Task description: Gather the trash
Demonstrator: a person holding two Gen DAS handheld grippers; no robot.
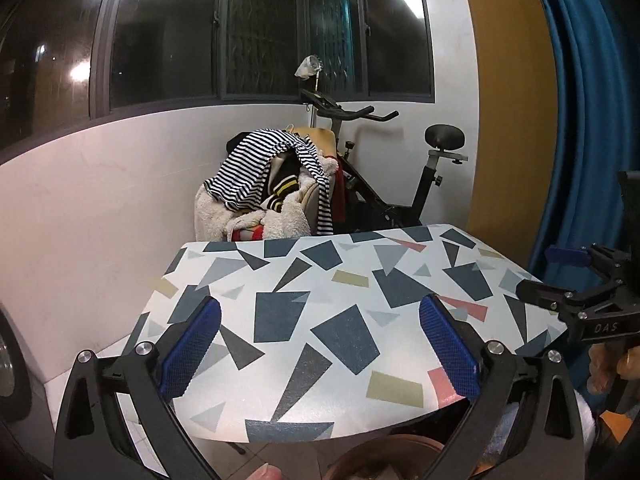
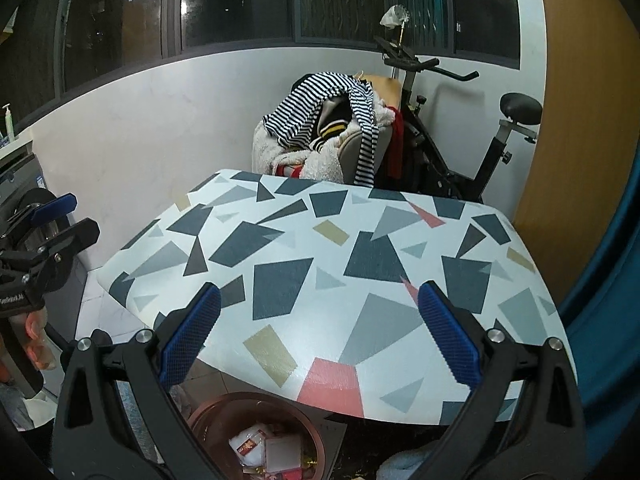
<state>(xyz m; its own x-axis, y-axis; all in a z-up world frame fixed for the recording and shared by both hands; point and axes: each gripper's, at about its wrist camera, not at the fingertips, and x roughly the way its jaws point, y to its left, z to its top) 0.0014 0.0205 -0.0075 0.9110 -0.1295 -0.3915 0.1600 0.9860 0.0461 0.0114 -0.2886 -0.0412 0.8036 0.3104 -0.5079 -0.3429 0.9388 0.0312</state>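
right wrist view, nearest: the right hand-held gripper (image 2: pixel 319 330) stands wide with nothing between its blue pads, above a copper-coloured bin (image 2: pixel 256 432) on the floor under the desk's near edge, with trash (image 2: pixel 264 454) of white and red wrappers inside. left wrist view: the left hand-held gripper (image 1: pixel 320 348) is equally wide and empty over the patterned desk (image 1: pixel 320 280). beyond it, striped clothes (image 1: pixel 256 168) are heaped beside an exercise bike (image 1: pixel 400 184).

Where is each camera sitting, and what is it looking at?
Left wrist: sits on the left tongs, open, facing the patterned table; right tongs at its right edge.
Right wrist: sits on the right tongs, open, over the table and trash bin; left tongs at its left edge.
Shared: table, exercise bike, clothes pile.
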